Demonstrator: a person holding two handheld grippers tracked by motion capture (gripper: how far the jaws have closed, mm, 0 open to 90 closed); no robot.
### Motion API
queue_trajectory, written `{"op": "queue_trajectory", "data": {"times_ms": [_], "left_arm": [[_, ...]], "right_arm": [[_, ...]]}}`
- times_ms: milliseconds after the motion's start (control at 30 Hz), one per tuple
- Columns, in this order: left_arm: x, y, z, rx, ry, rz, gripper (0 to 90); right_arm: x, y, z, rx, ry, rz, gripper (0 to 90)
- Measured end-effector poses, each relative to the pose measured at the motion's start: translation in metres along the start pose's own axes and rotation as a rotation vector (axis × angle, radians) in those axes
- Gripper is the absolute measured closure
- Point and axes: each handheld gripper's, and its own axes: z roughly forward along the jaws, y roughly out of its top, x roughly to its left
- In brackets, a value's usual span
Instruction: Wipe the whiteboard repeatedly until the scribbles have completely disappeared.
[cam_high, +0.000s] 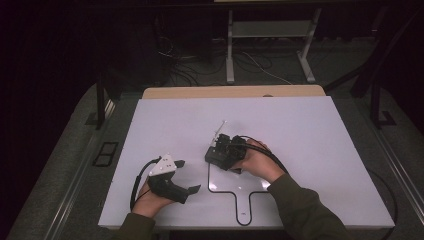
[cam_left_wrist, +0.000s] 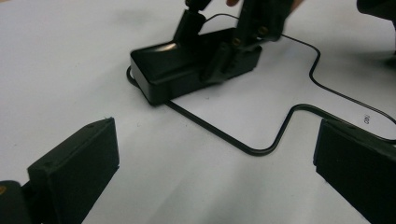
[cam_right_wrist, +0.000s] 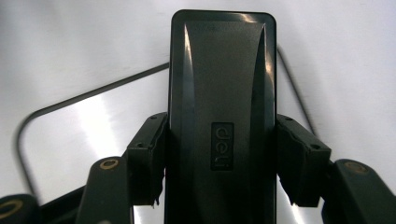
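Broadly, the white bench (cam_high: 300, 130) takes up most of the high view, and it carries a black outline (cam_high: 227, 191) drawn as a rounded panel with a short tab toward six o'clock, apparently a marked spot for setting something down. The black case (cam_high: 216, 156), a long block with a small raised logo on its lid, lies at the outline's upper left corner, near the ten o'clock end of that shape and a little right of the bench's middle.

The right tool (cam_high: 219, 150) is clamped on the black case (cam_right_wrist: 222, 116): in the right gripper view one pad presses each long side about halfway along, so the block is pinched across its narrow width, likely to keep it from twisting while it is placed. In the left gripper view the case seems to rest flat on the bench, straddling the line.

The left tool (cam_high: 186, 176) sits at about eight o'clock, near the bench's front edge, jaws spread wide with nothing between them. It points toward the case, probably waiting in reserve.

A thin white stick (cam_high: 220, 127) juts out above the right tool.
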Motion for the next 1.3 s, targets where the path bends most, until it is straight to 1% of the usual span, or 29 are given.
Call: {"op": "queue_trajectory", "data": {"times_ms": [33,67,133,167,200,433,467,500,533,567,600,667,867,900,1033,1100,1167,1233,1267,1300], "left_arm": [[0.0,0.0,0.0,-0.001,0.0,0.0,0.0],[0.0,0.0,0.0,0.0,-0.001,0.0,0.0],[0.0,0.0,0.0,-0.001,-0.001,-0.001,0.0],[0.0,0.0,0.0,-0.001,-0.002,0.0,0.0],[0.0,0.0,0.0,-0.001,-0.002,0.0,0.0],[-0.001,0.0,0.001,-0.003,-0.001,-0.002,0.0],[-0.001,0.0,0.001,-0.004,-0.001,-0.003,0.0],[-0.001,0.0,0.001,-0.004,-0.001,-0.003,0.0],[-0.001,0.0,0.001,-0.003,-0.001,-0.003,0.0],[-0.002,0.0,0.001,-0.004,-0.001,-0.002,0.0],[-0.002,0.0,0.001,-0.002,-0.001,-0.001,0.0],[-0.001,0.0,0.001,-0.002,-0.002,0.0,0.0],[0.0,0.0,0.002,0.001,-0.006,0.004,0.0],[0.0,0.0,0.002,0.0,-0.006,0.002,0.0],[0.0,0.0,0.002,0.0,-0.006,0.003,0.0],[-0.001,0.0,0.002,-0.001,-0.007,0.002,0.0],[0.0,0.0,0.002,0.0,-0.007,0.002,0.0],[-0.001,0.0,0.002,-0.001,-0.006,0.0,0.0],[-0.001,0.0,0.002,-0.001,-0.006,0.0,0.0],[-0.001,0.0,0.002,0.0,-0.007,0.003,0.0]], "right_arm": [[-0.002,0.001,0.0,0.003,-0.015,0.006,39.0],[-0.004,0.001,0.001,0.005,-0.017,0.012,39.0],[-0.004,0.002,0.001,0.006,-0.013,0.017,39.0],[-0.003,0.001,0.001,0.008,-0.011,0.011,39.0],[0.0,0.001,0.0,0.012,0.008,0.01,38.9],[0.022,-0.007,-0.004,-0.001,0.063,-0.056,38.9],[0.024,-0.008,-0.005,-0.003,0.069,-0.062,38.9],[0.025,-0.009,-0.005,-0.004,0.065,-0.074,38.9],[0.024,-0.009,-0.005,-0.008,0.07,-0.074,38.9],[0.023,-0.009,-0.005,-0.014,0.078,-0.059,38.9],[0.02,-0.009,-0.005,-0.012,0.06,-0.058,38.9],[0.013,-0.009,-0.004,-0.02,0.063,-0.024,38.9],[-0.008,-0.012,-0.003,-0.027,0.043,0.037,38.8],[-0.01,-0.013,-0.003,-0.032,0.051,0.048,38.9],[-0.013,-0.014,-0.003,-0.036,0.054,0.058,38.9],[-0.014,-0.015,-0.004,-0.04,0.066,0.064,38.9],[-0.016,-0.016,-0.006,-0.05,0.062,0.072,38.9],[-0.019,-0.017,-0.009,-0.062,0.066,0.079,38.9],[-0.019,-0.017,-0.01,-0.07,0.069,0.094,38.9],[-0.02,-0.018,-0.012,-0.074,0.073,0.096,38.9]]}}
